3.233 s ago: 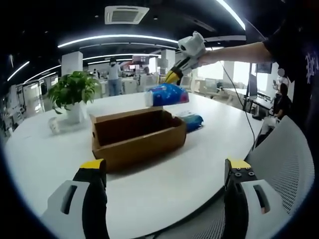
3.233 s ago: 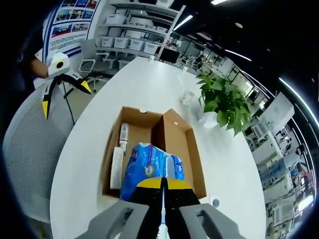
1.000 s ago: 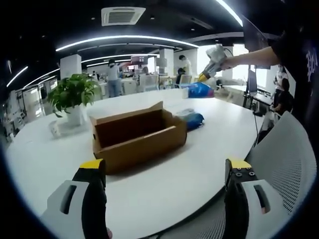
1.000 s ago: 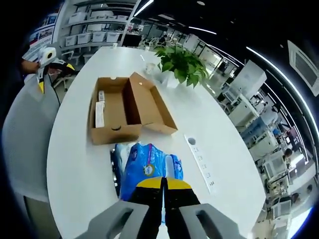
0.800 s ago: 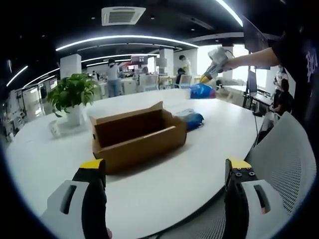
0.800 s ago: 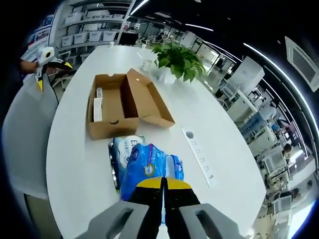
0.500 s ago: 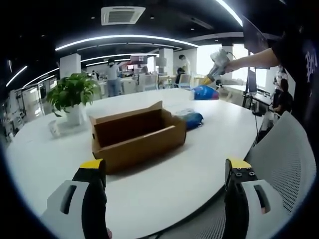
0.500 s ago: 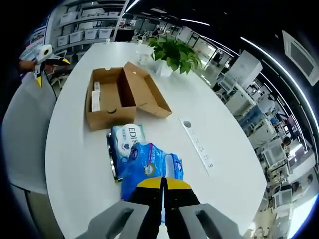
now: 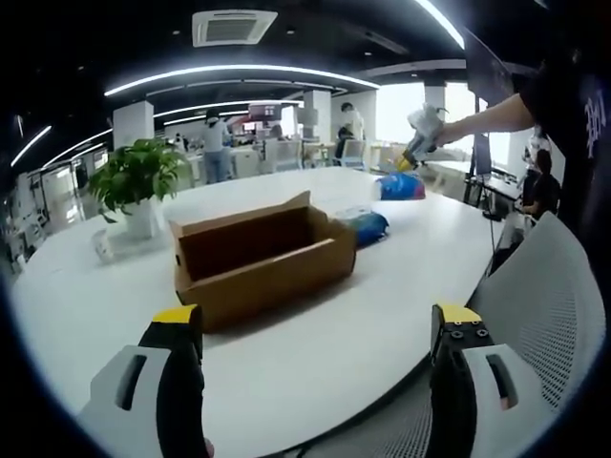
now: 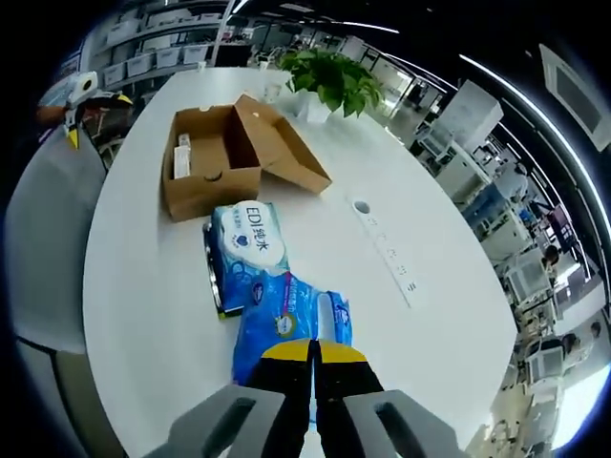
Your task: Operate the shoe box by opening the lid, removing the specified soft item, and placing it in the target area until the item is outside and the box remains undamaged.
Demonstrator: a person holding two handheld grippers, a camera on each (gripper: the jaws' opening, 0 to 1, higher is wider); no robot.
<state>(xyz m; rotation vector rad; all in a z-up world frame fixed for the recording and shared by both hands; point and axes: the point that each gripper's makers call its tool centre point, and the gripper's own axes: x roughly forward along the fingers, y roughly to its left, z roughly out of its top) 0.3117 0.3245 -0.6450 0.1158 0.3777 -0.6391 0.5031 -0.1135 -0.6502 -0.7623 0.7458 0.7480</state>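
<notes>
In the left gripper view my left gripper (image 9: 317, 336) hangs low at the near edge of the round white table (image 9: 382, 296), its two yellow-tipped black jaws spread wide apart with nothing between them. Ahead of it sits the open brown cardboard shoe box (image 9: 260, 258), lid flap standing up behind the tray. Just beyond the box's far end lies a blue plastic-wrapped tissue pack (image 9: 367, 227) flat on the table. Further off, the right gripper (image 9: 409, 162) reaches in from the right on an outstretched arm, with the soft blue plastic packet (image 9: 401, 186) at its tip, low over the table and well apart from the box. A green potted plant in a white pot (image 9: 139, 183) stands on the far left of the table, and a pale mesh chair back (image 9: 544, 305) shows to the right.

In the right gripper view my right gripper (image 10: 312, 355) has its jaws pressed together on the edge of the soft blue plastic packet (image 10: 286, 320) — the packet is outside the box, over bare table. Touching it on the far side is the blue plastic-wrapped tissue pack (image 10: 244, 250), and past that the shoe box (image 10: 221, 156), open, with a white item lying along its inner wall. The plant (image 10: 329, 84) stands beyond the box, and the left gripper (image 10: 76, 110) shows at the far left edge — I cannot tell its jaws from here
</notes>
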